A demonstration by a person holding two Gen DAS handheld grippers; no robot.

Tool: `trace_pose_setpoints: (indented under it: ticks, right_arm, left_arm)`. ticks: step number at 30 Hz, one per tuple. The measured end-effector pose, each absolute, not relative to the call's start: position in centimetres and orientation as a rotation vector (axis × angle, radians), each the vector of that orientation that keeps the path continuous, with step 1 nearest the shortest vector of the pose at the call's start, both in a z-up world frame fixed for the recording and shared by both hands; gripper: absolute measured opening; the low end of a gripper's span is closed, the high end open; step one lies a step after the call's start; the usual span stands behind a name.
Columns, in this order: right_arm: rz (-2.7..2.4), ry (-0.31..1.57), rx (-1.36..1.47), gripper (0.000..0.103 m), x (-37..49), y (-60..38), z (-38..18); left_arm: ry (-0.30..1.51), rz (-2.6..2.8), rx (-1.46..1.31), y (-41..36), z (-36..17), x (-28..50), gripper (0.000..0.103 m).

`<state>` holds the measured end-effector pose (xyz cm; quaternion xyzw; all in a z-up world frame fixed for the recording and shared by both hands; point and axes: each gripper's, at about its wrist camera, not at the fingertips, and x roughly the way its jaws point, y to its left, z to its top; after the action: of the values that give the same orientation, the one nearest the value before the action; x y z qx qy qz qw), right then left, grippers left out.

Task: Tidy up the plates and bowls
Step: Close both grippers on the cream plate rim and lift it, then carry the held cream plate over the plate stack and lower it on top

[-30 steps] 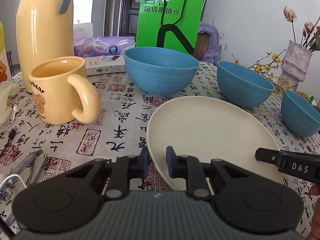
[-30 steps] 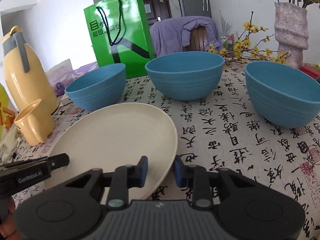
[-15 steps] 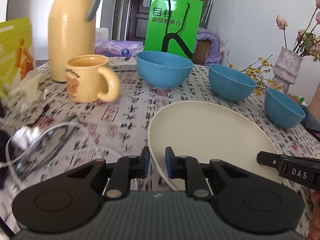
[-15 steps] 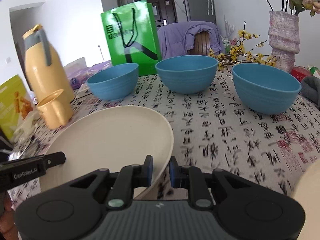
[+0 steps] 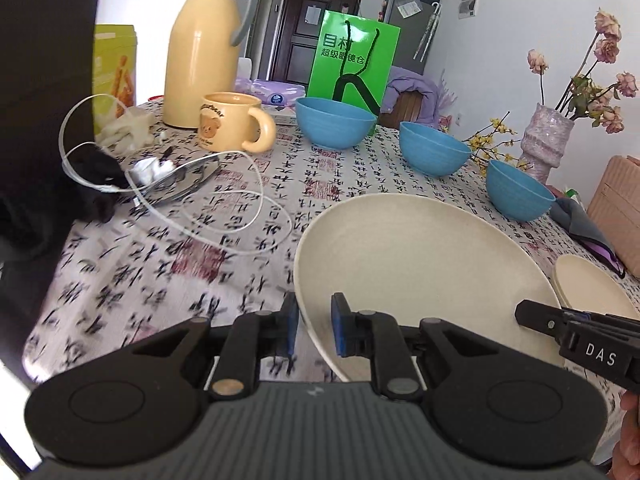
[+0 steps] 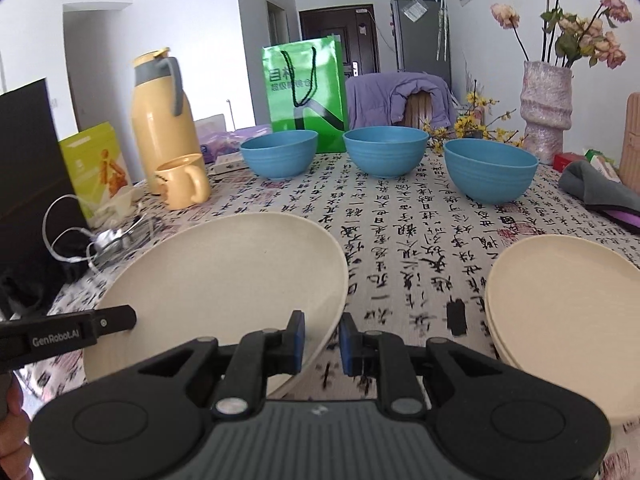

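A large cream plate (image 5: 420,268) is held between both grippers above the table. My left gripper (image 5: 314,330) is shut on its left rim. My right gripper (image 6: 322,342) is shut on its right rim; the plate also shows in the right wrist view (image 6: 224,280). A stack of cream plates (image 6: 568,312) lies on the table to the right, also seen in the left wrist view (image 5: 592,288). Three blue bowls (image 6: 280,152) (image 6: 386,150) (image 6: 490,170) stand in a row farther back.
A yellow mug (image 5: 230,126) and a yellow thermos jug (image 5: 204,44) stand at the left. A white cable (image 5: 224,216) and metal utensils (image 5: 176,182) lie on the left. A green bag (image 5: 352,64), a vase (image 6: 546,108) and a grey cloth (image 6: 600,192) sit behind and right.
Both grippers have lifted the cream plate and pulled back toward the near side. The stack of plates on the right has come into view.
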<state>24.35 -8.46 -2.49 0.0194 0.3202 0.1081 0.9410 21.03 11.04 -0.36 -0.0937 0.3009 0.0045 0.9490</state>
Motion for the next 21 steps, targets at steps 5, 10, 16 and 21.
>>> trace_pose_setpoints:
  ticks: [5,10,16,21]
  right_arm:
    - [0.242,0.639,0.028,0.018,21.3,-8.1,-2.5]
    - [0.256,0.632,0.032,0.018,19.7,-8.3,-2.5]
    - [0.255,0.613,0.045,0.018,18.8,-9.1,-2.1]
    - [0.246,0.596,0.053,0.018,18.7,-10.2,-1.9]
  left_arm:
    - [0.597,0.033,-0.175,11.0,-0.2,18.0,0.017]
    - [0.594,0.045,-0.172,10.6,-0.3,16.5,0.017]
    - [0.578,0.044,-0.164,9.8,0.3,15.8,0.017]
    - [0.579,0.034,-0.156,8.5,0.5,16.2,0.017]
